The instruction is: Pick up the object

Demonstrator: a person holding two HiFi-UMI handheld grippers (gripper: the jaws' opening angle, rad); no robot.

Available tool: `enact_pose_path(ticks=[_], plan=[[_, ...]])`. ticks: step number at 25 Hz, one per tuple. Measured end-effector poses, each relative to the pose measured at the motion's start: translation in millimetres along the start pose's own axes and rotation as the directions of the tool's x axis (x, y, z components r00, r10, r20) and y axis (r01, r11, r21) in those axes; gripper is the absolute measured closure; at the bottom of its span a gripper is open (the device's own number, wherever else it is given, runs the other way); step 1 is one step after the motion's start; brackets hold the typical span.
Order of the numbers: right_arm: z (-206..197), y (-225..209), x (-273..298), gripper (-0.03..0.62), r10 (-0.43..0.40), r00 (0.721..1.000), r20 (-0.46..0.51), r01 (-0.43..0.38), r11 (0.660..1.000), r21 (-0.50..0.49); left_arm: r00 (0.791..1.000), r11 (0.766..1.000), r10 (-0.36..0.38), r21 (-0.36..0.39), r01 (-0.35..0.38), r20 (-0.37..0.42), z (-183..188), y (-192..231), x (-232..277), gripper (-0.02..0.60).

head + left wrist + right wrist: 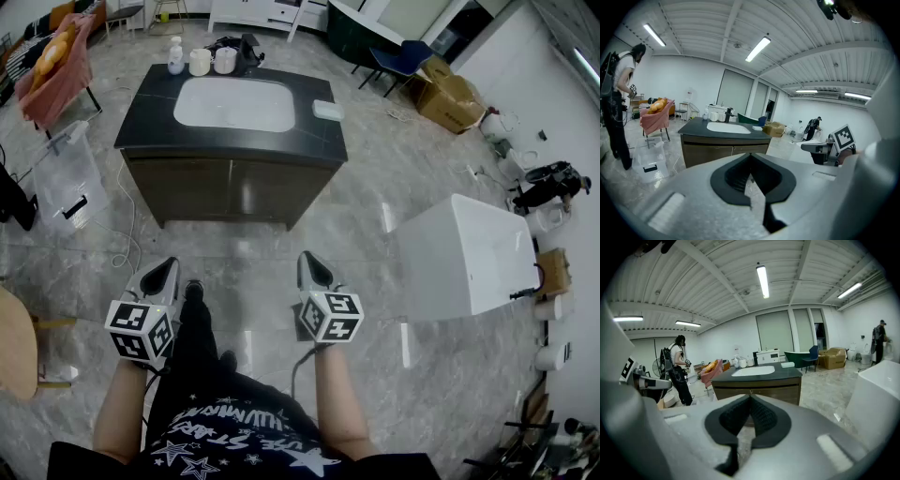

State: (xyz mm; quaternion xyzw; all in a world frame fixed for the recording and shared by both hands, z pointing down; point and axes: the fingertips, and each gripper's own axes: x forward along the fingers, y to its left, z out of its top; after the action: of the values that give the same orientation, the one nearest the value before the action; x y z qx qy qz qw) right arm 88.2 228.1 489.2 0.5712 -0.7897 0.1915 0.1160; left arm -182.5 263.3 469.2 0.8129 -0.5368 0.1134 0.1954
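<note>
A dark vanity counter (150, 105) with a white sink basin (234, 103) stands ahead of me on the marble floor. On it are a white bottle (175, 56), two white cups (212, 61), a black item (246, 49) and a small pale box (328, 110). My left gripper (172, 263) and right gripper (307, 255) hover side by side at waist height, well short of the vanity. Both are shut with nothing between the fingers. The vanity lies straight ahead past the left gripper (751, 154) and the right gripper (750, 394) in their own views.
A white tub-like block (469, 258) stands on the floor at the right. A clear plastic bin (66, 173) and a pink-draped chair (58, 70) are at the left, cardboard boxes (450, 98) at the back right. A person (618, 93) stands at far left.
</note>
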Motion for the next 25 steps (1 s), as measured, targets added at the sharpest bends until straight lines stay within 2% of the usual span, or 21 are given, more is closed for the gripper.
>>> enact_pose_path(ticks=[6,16,25], plan=[[-5,-2,-15,0.589,0.002,1.000,0.001,-0.002,1.000,0.001,1.000,1.000,0.018,0.001,-0.018,-0.021,-11,-11,-7,0.574],[-21,-14,-31,0.589,-0.029,1.000,-0.006,0.029,0.999,0.035,0.998,1.000,-0.008,0.004,0.008,-0.057,-25,-25,-2,0.574],[14,-10,5,0.587,-0.033,0.998,0.057,0.031,0.999,0.030,1.000,1.000,-0.009,0.007,0.009,-0.030,0,7,23,0.574]])
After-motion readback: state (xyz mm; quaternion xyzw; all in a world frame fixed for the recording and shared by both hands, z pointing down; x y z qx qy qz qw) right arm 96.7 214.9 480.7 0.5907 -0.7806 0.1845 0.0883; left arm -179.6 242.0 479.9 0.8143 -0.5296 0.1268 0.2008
